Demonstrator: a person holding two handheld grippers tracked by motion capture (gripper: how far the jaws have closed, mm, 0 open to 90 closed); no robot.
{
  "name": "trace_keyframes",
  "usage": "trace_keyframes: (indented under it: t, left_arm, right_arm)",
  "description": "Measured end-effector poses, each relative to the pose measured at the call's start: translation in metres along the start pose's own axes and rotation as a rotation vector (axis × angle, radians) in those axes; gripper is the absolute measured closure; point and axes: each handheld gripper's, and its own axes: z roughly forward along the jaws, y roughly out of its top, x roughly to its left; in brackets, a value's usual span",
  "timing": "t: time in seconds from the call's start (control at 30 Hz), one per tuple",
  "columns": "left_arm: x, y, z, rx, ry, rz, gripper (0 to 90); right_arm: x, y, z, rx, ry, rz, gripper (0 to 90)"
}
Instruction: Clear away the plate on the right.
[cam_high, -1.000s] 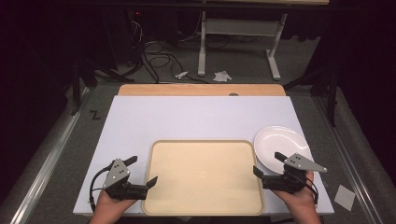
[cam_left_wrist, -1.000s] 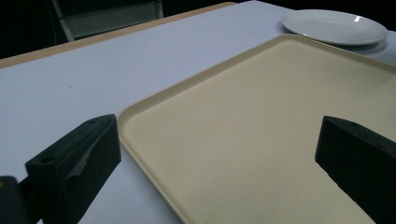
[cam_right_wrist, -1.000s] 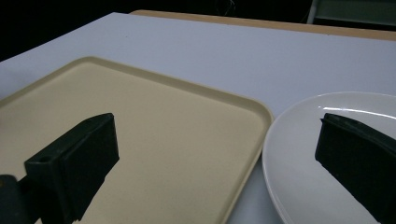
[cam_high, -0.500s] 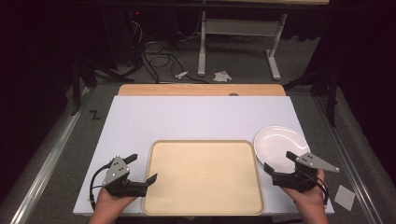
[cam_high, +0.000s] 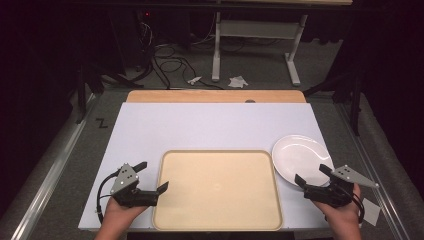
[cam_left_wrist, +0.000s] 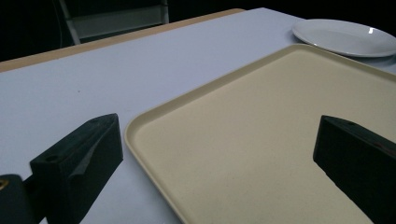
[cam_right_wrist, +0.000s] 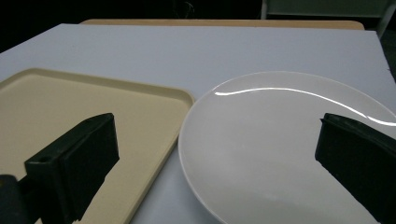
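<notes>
An empty beige tray (cam_high: 217, 200) lies at the near middle of the white table top. To its right rests an empty white plate (cam_high: 300, 156). My left gripper (cam_high: 152, 176) is open at the tray's near-left corner; in the left gripper view its jaws straddle the tray's rim (cam_left_wrist: 154, 109), and the plate (cam_left_wrist: 345, 37) lies far off. My right gripper (cam_high: 311, 173) is open at the plate's near edge. In the right gripper view the plate (cam_right_wrist: 280, 140) lies between the wide jaws, with the tray (cam_right_wrist: 70, 102) to its left. Neither gripper holds anything.
The white table top (cam_high: 210, 127) stretches bare behind the tray, ending at a wooden strip (cam_high: 215, 96). Beyond it the dark floor holds cables (cam_high: 165, 55), a desk frame (cam_high: 255, 30) and paper scraps (cam_high: 237, 81). A small white scrap (cam_high: 371, 206) lies right of the table.
My right gripper has drifted to the right, from the tray's right edge to the plate's near edge. The left gripper has barely moved. Both stay open.
</notes>
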Motion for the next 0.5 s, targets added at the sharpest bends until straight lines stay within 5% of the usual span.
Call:
trace_keyframes:
  t: [0.5]
  left_arm:
    - [0.002,0.004,0.004,-0.020,0.004,-0.008,2.2]
  right_arm:
    - [-0.018,-0.009,-0.016,-0.003,-0.055,0.048,0.0]
